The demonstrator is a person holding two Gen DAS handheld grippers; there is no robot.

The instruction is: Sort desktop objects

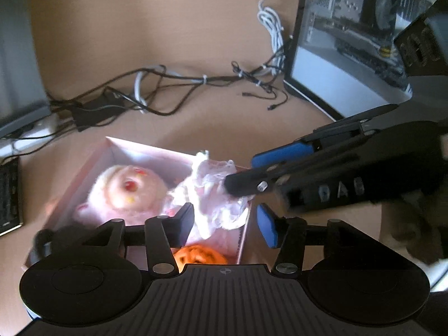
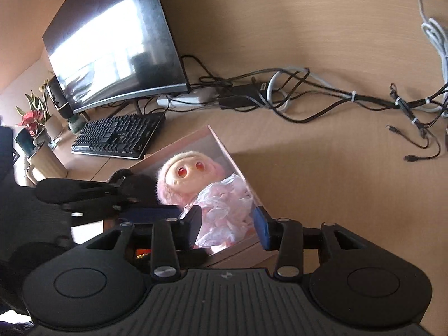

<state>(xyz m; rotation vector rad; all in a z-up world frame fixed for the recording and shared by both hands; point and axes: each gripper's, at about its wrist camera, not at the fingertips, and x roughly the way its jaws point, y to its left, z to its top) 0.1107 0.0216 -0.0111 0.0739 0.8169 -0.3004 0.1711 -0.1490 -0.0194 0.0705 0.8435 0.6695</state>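
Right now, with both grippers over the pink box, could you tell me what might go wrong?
1. The right gripper is in the crinkled white wrapping; it could snag and drag the pink plush doll out.
2. The left gripper hovers close by, so the two could collide.
3. A push could slide the box toward the keyboard.

From close above, we look down through both wrist cameras, sharing the pink box (image 1: 84, 168) (image 2: 224, 145) at six o'clock.
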